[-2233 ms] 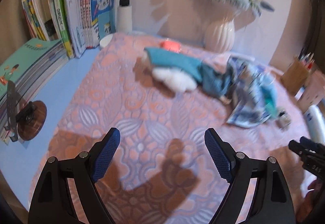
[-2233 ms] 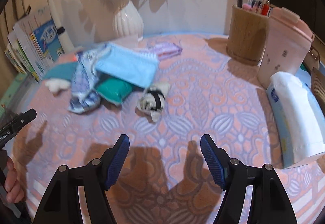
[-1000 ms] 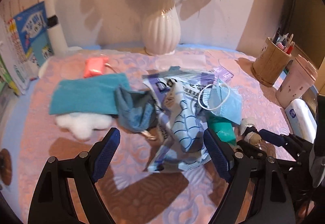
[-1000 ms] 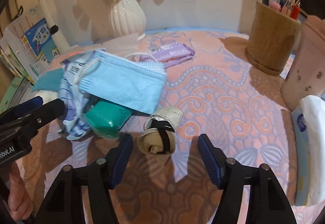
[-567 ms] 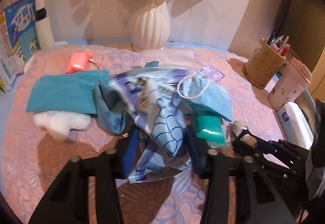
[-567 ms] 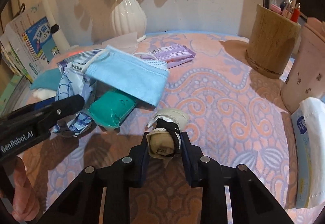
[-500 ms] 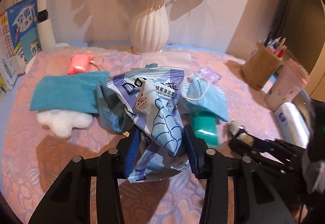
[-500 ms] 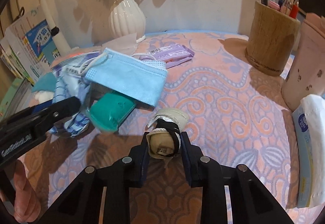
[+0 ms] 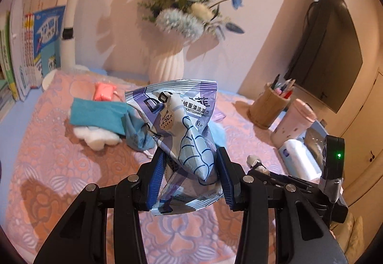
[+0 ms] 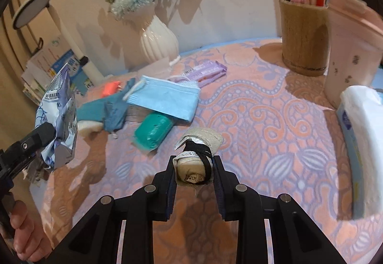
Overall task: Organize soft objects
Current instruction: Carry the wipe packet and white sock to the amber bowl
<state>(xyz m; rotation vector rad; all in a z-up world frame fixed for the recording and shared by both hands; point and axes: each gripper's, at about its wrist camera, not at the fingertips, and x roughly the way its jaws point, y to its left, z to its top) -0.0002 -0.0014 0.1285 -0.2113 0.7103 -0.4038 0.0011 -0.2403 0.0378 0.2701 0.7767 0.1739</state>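
Note:
My left gripper is shut on a crumpled blue-and-purple wipes packet, lifted above the patterned cloth; the same packet shows at the left of the right wrist view. My right gripper is shut on a beige rolled sock with a black band, raised off the cloth. On the cloth lie a light blue face mask, a green pouch, a teal cloth, white cotton, a grey-blue cloth and a coral pouch.
A white flower vase stands at the back. A wooden pen holder, a pink cup and a tissue pack crowd the right. Books and a lamp post line the left. A purple packet lies behind the mask.
Both grippers went from open to shut: the left on the wipes packet, the right on the sock roll. Both then rose, lifting their loads off the cloth.

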